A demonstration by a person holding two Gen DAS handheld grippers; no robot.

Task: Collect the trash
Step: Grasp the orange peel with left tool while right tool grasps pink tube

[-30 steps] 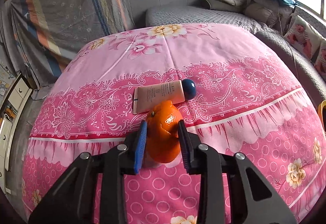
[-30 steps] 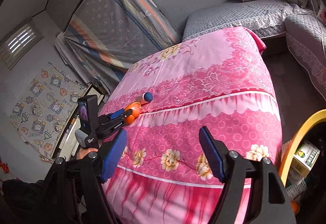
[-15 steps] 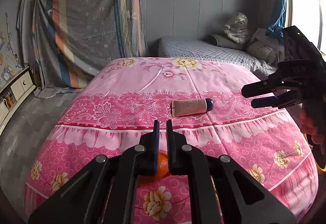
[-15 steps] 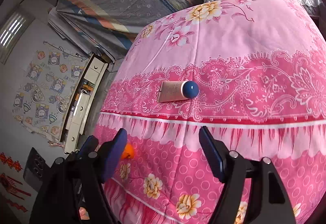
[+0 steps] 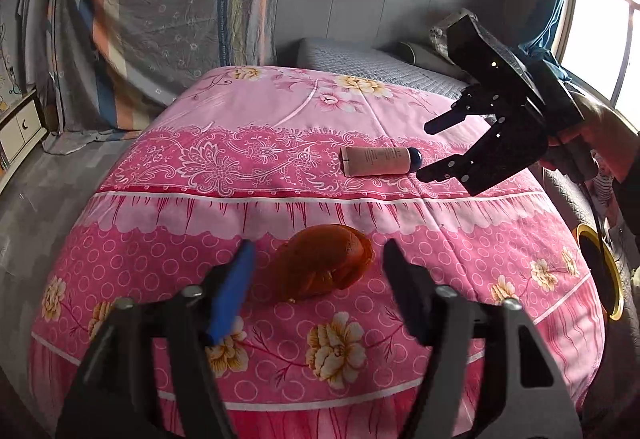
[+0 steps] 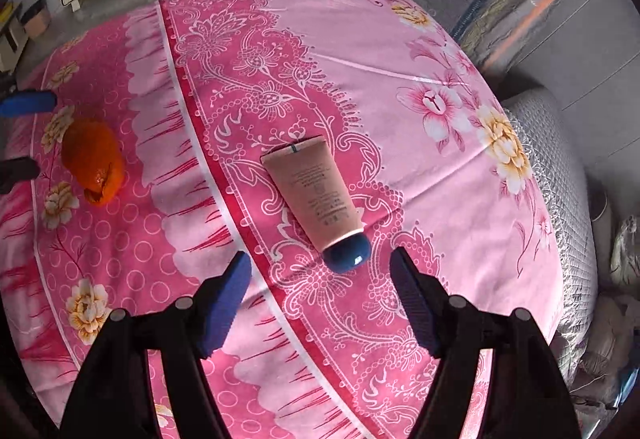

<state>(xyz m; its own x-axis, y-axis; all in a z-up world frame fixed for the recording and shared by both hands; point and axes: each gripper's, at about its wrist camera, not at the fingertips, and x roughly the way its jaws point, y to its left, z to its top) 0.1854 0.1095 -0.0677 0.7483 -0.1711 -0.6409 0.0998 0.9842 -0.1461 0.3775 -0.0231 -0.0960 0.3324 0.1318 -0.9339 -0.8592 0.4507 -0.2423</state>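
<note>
At lower left of centre in the left wrist view, the left gripper (image 5: 318,271) is hovering with its jaws standing wide apart, gripping nothing. Between and just beyond them, the orange peel (image 5: 320,263) is lying on the pink floral bedspread (image 5: 280,127), low on the spotted border; whether it is touching either finger cannot be told. Judged: light, soft, hollow, likely to crumple and slip under pressure; best taken across its domed middle with a gentle close.

At centre right of the same view, the cream tube (image 5: 378,161) is lying flat on the patterned band, its dark blue cap (image 5: 416,158) pointing toward the right edge of the frame. Beside that cap, at upper right, the right gripper (image 5: 434,149) is reaching in with its jaws parted.

In the right wrist view, the peel is sitting at far left, the tube at centre, cap nearest the lower middle of the frame, just ahead of the open jaws and not yet between them. Judged: light, squeezable body, smooth and somewhat slippery; the rigid cap or the shoulder beside it is offering the firmest hold, while the flat crimped end would slide.
</note>
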